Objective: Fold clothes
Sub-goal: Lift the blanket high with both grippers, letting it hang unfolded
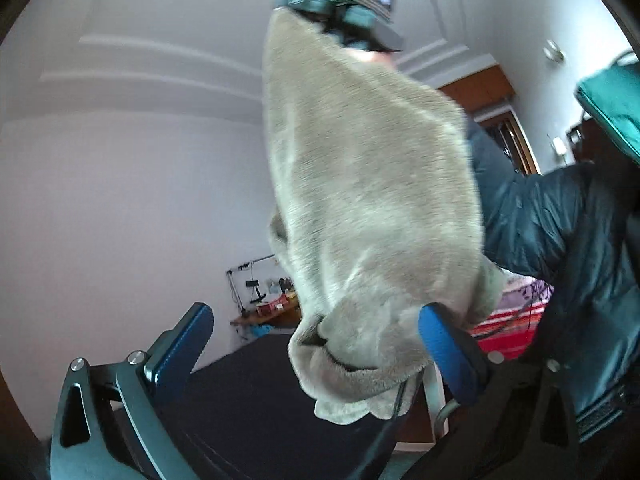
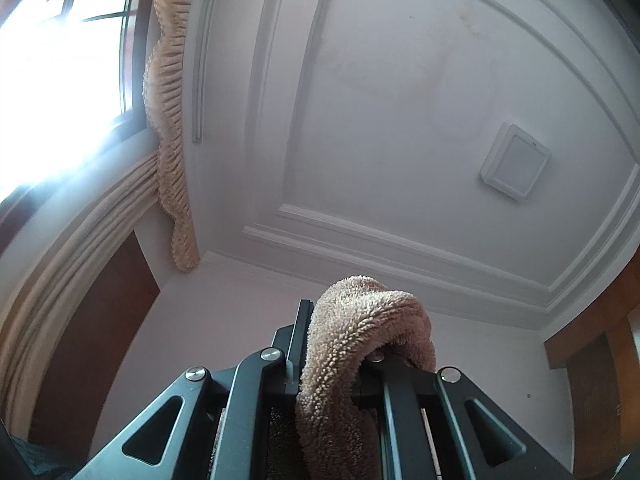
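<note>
Left wrist view first: a grey-beige fleecy garment [image 1: 368, 184] hangs stretched in the air, running from the top of the frame down to the left gripper [image 1: 316, 340]. Its blue-padded fingers [image 1: 444, 344] stand wide apart, with nothing pinched between them; the bunched lower end of the cloth sags between them and brushes against the right-hand pad. Up at the top, the far end of the garment is held by the other gripper [image 1: 352, 4], blurred with motion. A person's dark padded sleeve [image 1: 560, 216] reaches in from the right, and below lie a dark surface [image 1: 248, 392] and a red striped bedcover [image 1: 508, 332].

Over to the right wrist view: the camera looks up at a white panelled ceiling [image 2: 400, 100] and a pleated beige curtain [image 2: 172, 120]. The right gripper [image 2: 340, 344] has its fingers closed on a thick fold of the same fleecy cloth [image 2: 360, 328], which loops over the top of the fingers and drops down between them.

My read: the garment is lifted clear of any surface, hanging from the right gripper alone, so this looks like the shaking-out or re-gripping part of a fold. The next move calls for the open left fingers to close on a lower edge or corner, so both ends are held and the cloth can be spread or doubled over. The bunched hem makes picking out a single layer the tricky bit.
</note>
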Tool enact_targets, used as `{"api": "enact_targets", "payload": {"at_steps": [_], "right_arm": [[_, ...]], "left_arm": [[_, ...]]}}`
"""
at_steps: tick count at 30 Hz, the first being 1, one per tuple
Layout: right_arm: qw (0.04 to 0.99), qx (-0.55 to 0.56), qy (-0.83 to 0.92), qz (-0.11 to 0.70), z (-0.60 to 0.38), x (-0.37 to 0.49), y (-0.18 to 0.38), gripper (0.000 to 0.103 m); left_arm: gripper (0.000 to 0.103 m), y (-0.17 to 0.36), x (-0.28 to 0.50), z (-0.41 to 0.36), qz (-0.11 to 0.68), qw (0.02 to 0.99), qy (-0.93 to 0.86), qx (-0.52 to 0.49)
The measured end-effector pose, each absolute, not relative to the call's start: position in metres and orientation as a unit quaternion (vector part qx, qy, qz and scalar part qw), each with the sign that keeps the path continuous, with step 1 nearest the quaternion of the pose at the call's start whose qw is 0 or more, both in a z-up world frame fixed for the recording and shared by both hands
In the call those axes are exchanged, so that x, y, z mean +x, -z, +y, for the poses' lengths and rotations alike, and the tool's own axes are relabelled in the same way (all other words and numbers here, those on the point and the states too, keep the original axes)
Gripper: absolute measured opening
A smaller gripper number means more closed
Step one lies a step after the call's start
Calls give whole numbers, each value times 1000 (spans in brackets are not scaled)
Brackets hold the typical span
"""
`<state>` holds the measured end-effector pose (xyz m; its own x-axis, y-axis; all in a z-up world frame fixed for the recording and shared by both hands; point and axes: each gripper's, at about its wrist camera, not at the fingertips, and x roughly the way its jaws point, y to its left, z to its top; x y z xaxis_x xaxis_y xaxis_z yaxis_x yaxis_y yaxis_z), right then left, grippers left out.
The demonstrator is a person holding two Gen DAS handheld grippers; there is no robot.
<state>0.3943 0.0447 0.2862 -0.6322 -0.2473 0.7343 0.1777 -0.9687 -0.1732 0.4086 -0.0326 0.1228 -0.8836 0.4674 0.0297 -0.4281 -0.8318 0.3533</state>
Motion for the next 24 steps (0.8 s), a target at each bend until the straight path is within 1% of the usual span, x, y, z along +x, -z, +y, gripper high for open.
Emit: {"api": "enact_targets", "payload": {"at_steps": [6,10,11,12,13,14,15,16,22,24], "right_arm": [[84,-417,903,58,41,397,-286,11],[83,-416,904,59,42,397,-283,11],[87,-417,903,56,42,397,-282,11],[88,-419,902,56,41,398,-284,11],[90,-421,901,56,41,399,-283,11],[89,-424,899,56,41,401,-281,11],[89,-428,898,57,42,403,-280,11],[88,-430,897,58,43,404,-280,11],[72,-427,900,53,56,400,-276,11],[82,-406,909,36,70,390,-273,11]], "left_arm": [[103,-116,403,-11,209,268,-940,32],[103,-113,397,5,242,230,-942,36],[102,-115,392,4,235,224,-945,30],[98,-118,386,1,223,221,-949,22],[83,-121,379,-2,210,218,-953,14],[71,-124,373,-4,198,214,-957,5],[43,-127,367,-7,185,210,-960,-3],[24,-130,360,-10,172,207,-963,-11],[17,-148,321,-27,96,184,-976,-60],[13,-164,324,-47,55,150,-986,-43]]}}
